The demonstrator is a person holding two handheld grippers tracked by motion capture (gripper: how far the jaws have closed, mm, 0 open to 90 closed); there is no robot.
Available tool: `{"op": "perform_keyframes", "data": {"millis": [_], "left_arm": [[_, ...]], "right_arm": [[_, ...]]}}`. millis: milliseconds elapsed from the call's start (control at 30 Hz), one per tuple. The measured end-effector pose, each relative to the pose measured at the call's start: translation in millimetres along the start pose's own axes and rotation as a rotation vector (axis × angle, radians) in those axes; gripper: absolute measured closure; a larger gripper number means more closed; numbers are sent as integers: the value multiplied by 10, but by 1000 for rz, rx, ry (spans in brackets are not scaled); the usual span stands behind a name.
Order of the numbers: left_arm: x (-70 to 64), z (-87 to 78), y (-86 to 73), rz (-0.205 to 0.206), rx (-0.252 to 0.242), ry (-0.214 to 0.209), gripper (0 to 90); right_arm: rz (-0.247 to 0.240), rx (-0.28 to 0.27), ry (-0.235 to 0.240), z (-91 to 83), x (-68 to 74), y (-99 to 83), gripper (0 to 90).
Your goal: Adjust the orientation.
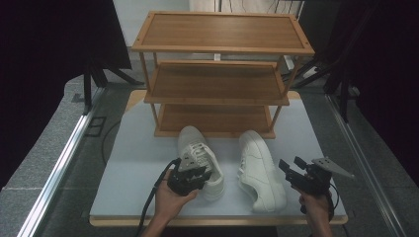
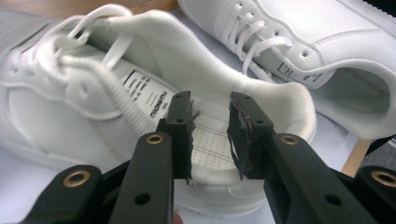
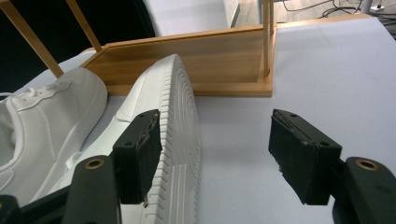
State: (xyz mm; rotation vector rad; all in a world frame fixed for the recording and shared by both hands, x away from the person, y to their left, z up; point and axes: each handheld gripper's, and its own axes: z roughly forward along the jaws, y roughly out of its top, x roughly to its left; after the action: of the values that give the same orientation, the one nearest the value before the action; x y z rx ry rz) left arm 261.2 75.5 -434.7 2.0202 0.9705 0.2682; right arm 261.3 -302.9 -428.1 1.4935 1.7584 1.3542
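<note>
Two white sneakers are sitting on the pale tabletop [image 1: 133, 163] just in front of a 3-tier wooden shoe rack [image 1: 220, 74], toes pointing toward the rack's bottom shelf. The left sneaker [image 1: 200, 158] is lying under the left tongs [image 1: 192, 170], w/ the person's left hand [image 1: 173, 197] gripping the tool from below. In the left gripper view, the left tongs [image 2: 210, 135] are hovering over that sneaker's [image 2: 93, 102] heel opening, jaws partly spread w/ a narrow gap btwn them, insole and size label showing behind; jaws aren't pinching anything, and whether the tips are touching the collar can't be told. The right sneaker [image 1: 259, 170] is resting near the first, slightly apart, rolled so its sole faces right. The right tongs [image 1: 291, 170], held by the right hand [image 1: 316, 205], are sitting just to the right of it, near the tabletop's front right corner. In the right gripper view, the right tongs [image 3: 215, 154] are spread wide: one jaw is sitting close against the right sneaker's [image 3: 180, 140] ribbed sole edge, the other is well apart over bare tabletop, nothing clamped. The rack's bottom shelf [image 3: 196, 60] is showing beyond.
</note>
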Motion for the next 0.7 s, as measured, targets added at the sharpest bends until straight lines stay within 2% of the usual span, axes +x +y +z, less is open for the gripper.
{"op": "perform_keyframes", "data": {"millis": [100, 200, 367, 500, 700], "left_arm": [[12, 3, -14, -6, -2, -5, 713], [10, 65, -1, -6, 26, -19, 708], [11, 109, 9, -11, 40, -5, 741], [84, 82, -12, -36, 33, -25, 802], [110, 32, -35, -32, 49, -5, 845]], "right_arm": [[6, 0, -5, 0, -17, -5, 340], [7, -1, -10, 2, -4, -8, 340], [-7, 5, -3, 11, 33, -13, 338], [5, 10, -4, 20, 24, -25, 339], [-3, 15, -1, 19, 54, -28, 339]]}}
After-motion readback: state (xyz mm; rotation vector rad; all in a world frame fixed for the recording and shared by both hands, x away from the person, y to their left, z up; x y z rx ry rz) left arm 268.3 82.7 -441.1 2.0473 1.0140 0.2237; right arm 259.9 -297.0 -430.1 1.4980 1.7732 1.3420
